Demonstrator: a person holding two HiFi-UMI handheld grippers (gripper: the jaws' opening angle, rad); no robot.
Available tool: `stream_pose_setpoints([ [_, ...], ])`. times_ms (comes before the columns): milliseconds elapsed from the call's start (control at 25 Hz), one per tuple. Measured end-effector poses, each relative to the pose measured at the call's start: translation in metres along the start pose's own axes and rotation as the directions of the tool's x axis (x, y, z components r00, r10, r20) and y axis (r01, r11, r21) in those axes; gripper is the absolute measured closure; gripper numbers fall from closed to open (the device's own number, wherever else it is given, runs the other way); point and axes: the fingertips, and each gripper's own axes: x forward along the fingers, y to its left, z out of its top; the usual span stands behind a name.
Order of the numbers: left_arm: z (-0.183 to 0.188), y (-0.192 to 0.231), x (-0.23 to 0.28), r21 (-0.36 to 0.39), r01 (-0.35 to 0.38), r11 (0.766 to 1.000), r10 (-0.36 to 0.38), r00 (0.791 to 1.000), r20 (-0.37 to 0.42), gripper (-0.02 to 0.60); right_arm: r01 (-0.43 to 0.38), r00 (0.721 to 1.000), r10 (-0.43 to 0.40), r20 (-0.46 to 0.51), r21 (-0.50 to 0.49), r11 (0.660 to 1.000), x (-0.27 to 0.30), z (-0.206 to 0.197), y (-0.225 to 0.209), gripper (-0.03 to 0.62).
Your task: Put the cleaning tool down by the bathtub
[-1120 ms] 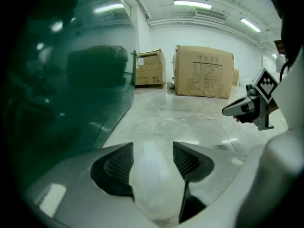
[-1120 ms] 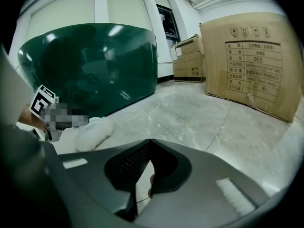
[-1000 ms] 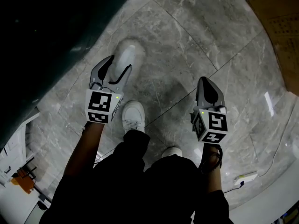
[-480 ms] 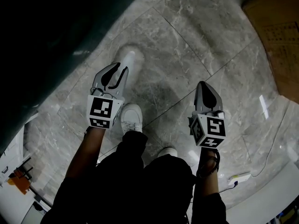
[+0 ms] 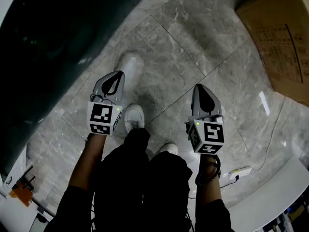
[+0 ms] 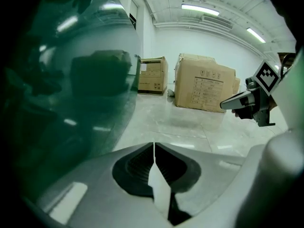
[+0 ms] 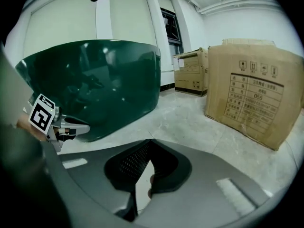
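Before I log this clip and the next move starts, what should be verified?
1. Left gripper empty: ok, jaws together on nothing.
2. Right gripper empty: ok, jaws together on nothing.
3. Tool set down by the bathtub: cannot tell; a blurred white object lies on the floor beside it.
4. Cardboard box apart from both grippers: ok.
5. Power strip and its cable apart from the person's shoes: ok.

The big cardboard box (image 7: 251, 94) bears handling symbols and printed lines. Only digits like "005" can be read; the rest is too small.
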Motion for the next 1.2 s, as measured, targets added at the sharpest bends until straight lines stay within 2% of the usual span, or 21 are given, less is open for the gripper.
stream_pose_setpoints([
  [280, 0.063, -0.010, -0.053, 0.037, 0.033, 0.999, -0.033, 0.999, 0.006, 0.580, -0.001, 1.000, 0.001, 0.005, -0.013, 1.000, -0.060, 0.073, 0.022, 0.582],
  [520, 0.123, -0.021, -0.103, 0.041, 0.043, 0.998, -0.044, 0.999, 0.010, 0.580, -0.004, 1.000, 0.004, 0.016, -0.020, 1.000, -0.118, 0.132, 0.036, 0.582],
  [840, 0.193, -0.041, -0.168, 0.021, 0.076, 0.997, -0.076, 0.997, 0.023, 0.580, 0.021, 0.998, -0.019, 0.051, -0.026, 0.999, -0.187, 0.206, 0.032, 0.582],
  [1200, 0.290, -0.058, -0.251, 0.040, 0.069, 0.997, -0.073, 0.992, 0.106, 0.580, 0.028, 0.993, -0.023, 0.114, -0.038, 0.999, -0.264, 0.283, 0.049, 0.580],
])
